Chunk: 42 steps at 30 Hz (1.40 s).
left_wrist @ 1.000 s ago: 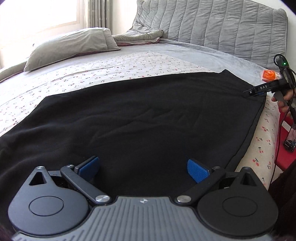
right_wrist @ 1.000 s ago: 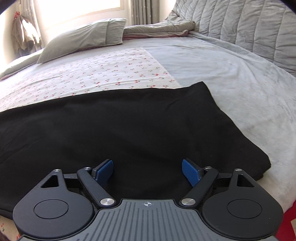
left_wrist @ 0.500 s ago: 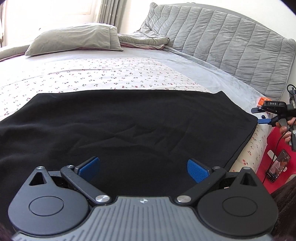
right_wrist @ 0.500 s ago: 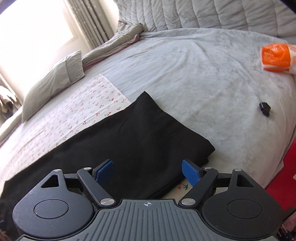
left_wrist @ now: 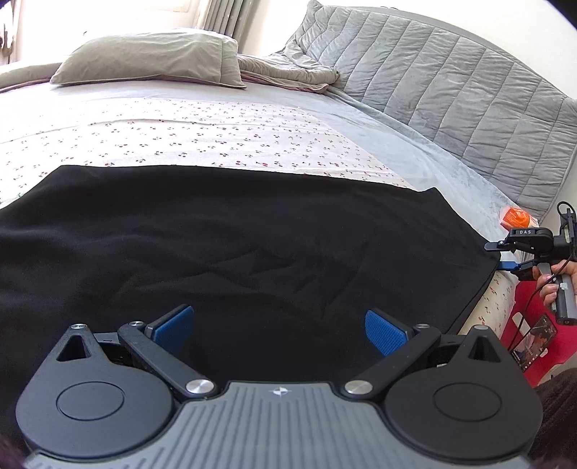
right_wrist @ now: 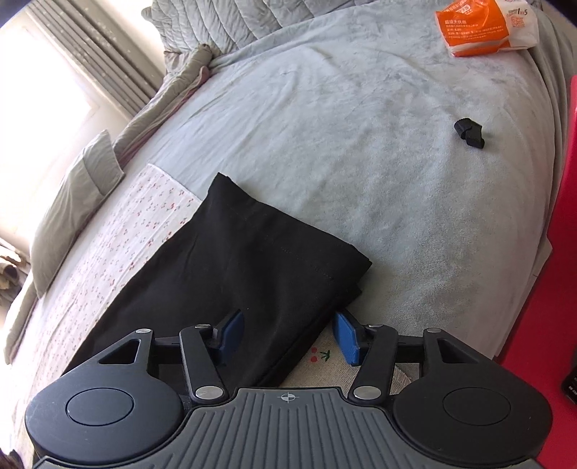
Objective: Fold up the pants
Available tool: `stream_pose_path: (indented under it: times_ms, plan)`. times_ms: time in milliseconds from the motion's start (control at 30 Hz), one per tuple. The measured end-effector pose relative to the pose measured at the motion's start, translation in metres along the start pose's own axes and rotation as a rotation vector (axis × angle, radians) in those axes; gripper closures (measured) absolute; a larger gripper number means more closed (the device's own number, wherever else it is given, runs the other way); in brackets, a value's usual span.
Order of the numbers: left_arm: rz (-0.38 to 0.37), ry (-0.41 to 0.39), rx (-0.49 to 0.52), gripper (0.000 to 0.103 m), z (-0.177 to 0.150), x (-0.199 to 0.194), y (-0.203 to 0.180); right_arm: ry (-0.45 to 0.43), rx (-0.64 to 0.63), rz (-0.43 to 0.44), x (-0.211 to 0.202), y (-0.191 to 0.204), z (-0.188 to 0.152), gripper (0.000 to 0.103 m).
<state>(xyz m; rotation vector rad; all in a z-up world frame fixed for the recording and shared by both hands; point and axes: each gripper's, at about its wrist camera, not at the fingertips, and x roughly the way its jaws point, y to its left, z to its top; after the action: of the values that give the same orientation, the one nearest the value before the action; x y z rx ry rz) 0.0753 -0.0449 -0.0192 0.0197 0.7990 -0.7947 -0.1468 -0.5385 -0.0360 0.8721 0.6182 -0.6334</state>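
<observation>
Pants (left_wrist: 252, 245) lie flat on the bed (left_wrist: 223, 130), spreading ahead of and between the left gripper (left_wrist: 279, 326)'s released jaws. The right gripper (right_wrist: 288, 333), jaws also spread wide, straddles the near edge by their corner.

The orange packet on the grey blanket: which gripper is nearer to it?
Right. The right gripper is at the pants' end near the orange packet; the left gripper is further along the pants.

The pants (right_wrist: 230, 274) are lying on the bed (right_wrist: 360, 144), filling the lower centre of the frame. The pillow (right_wrist: 75, 194) is sitting at far left, the packet (right_wrist: 487, 29) at upper right, a strap (right_wrist: 468, 133) below it.
</observation>
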Motion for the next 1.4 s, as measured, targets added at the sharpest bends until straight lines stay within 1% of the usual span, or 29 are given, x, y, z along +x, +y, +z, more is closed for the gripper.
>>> stream_pose_path:
  times_ms: [67,100,167,233,300,367,400,433,533,567,700,833,933,1067,1100,1167,1233,1333,1400]
  plan:
    - [-0.006,0.005,-0.025,0.000,0.002,0.002,0.002,-0.037,-0.050,-0.054,0.006,0.008,-0.003,0.059]
    - [-0.008,0.006,-0.036,0.000,0.002,0.003,0.003,-0.056,-0.080,-0.080,0.009,0.012,-0.005,0.067]
    - [-0.009,0.007,-0.061,0.000,0.003,0.004,0.004,-0.097,-0.148,-0.120,0.013,0.023,-0.010,0.074]
    - [-0.021,0.010,-0.076,0.001,0.004,0.004,0.006,-0.117,-0.164,-0.096,0.012,0.029,-0.011,0.093]
    - [-0.061,0.017,-0.090,0.003,0.005,0.003,0.007,-0.150,-0.187,-0.078,0.006,0.038,-0.012,0.093]
    - [-0.111,0.026,-0.120,0.009,0.006,0.005,0.010,-0.182,-0.245,-0.042,-0.001,0.053,-0.016,0.094]
    - [-0.125,0.028,-0.135,0.011,0.006,0.006,0.011,-0.192,-0.282,-0.025,-0.004,0.063,-0.019,0.094]
    - [-0.137,0.030,-0.151,0.015,0.006,0.008,0.012,-0.200,-0.323,-0.008,-0.007,0.075,-0.023,0.094]
    - [-0.179,0.018,-0.195,0.019,0.006,0.014,0.014,-0.201,-0.452,0.054,-0.012,0.111,-0.039,0.094]
    - [-0.206,0.019,-0.218,0.022,0.006,0.017,0.016,-0.196,-0.490,0.072,-0.012,0.122,-0.044,0.094]
    - [-0.298,0.026,-0.306,0.026,0.006,0.025,0.020,-0.142,-0.677,0.154,-0.009,0.176,-0.078,0.094]
    - [-0.338,0.023,-0.358,0.028,0.006,0.032,0.022,-0.053,-0.841,0.223,-0.001,0.218,-0.116,0.094]
    - [-0.363,0.017,-0.405,0.029,0.006,0.036,0.027,-0.005,-0.954,0.238,0.002,0.242,-0.145,0.094]
    - [-0.395,0.005,-0.462,0.029,0.007,0.038,0.032,0.036,-1.070,0.264,0.005,0.257,-0.169,0.093]
    - [-0.397,0.004,-0.464,0.029,0.008,0.038,0.032,0.059,-1.093,0.270,0.005,0.257,-0.173,0.089]
    - [-0.398,0.005,-0.460,0.029,0.008,0.037,0.031,0.088,-1.115,0.280,0.006,0.256,-0.177,0.086]
    - [-0.398,0.008,-0.452,0.029,0.009,0.037,0.030,0.109,-1.113,0.316,0.000,0.250,-0.176,0.073]
    - [-0.397,0.011,-0.438,0.029,0.009,0.036,0.030,0.118,-1.063,0.404,-0.016,0.239,-0.164,0.070]
    - [-0.395,0.013,-0.427,0.029,0.010,0.038,0.028,0.090,-1.026,0.419,-0.024,0.232,-0.154,0.070]
